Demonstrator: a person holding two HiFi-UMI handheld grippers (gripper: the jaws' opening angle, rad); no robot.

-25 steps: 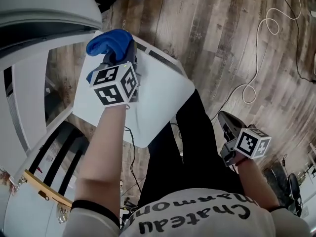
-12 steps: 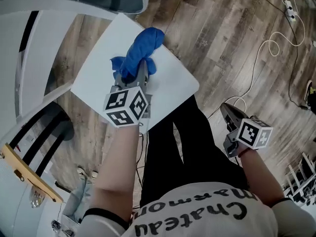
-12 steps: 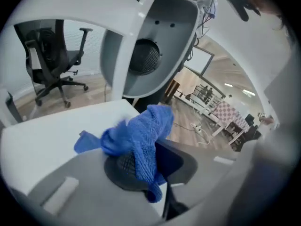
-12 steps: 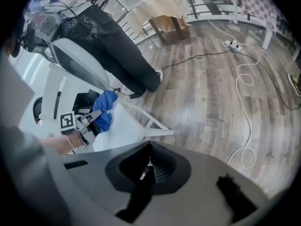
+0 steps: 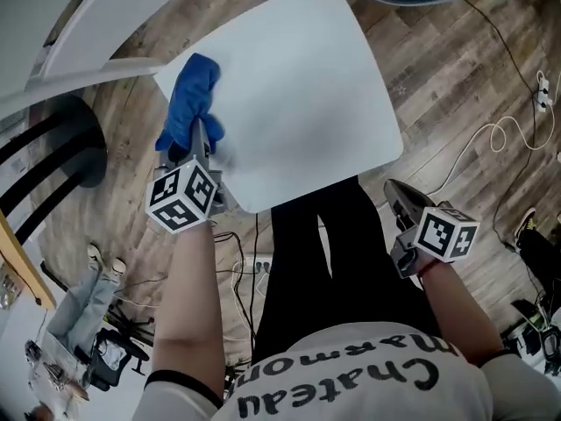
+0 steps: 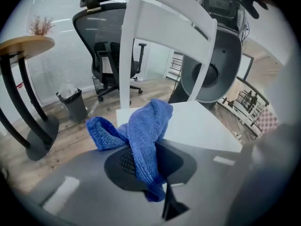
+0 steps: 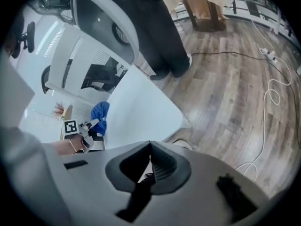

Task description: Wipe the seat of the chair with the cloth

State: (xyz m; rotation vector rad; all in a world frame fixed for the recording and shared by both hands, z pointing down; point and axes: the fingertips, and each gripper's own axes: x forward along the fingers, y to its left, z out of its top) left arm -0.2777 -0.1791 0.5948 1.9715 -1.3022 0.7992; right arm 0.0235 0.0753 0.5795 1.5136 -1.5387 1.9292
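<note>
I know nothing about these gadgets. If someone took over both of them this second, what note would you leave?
Left tool: shut on the blue cloth, which it presses onto the white seat near its left edge.
Right tool: shut, holding nothing, off the seat and over the floor by the person's leg.
Done: the cloth is gripped and on the seat. The seat looks uniformly white, so how much is already wiped cannot be told.
Left: probably sweep the cloth across the rest of the seat, towards the right and the far edge.
</note>
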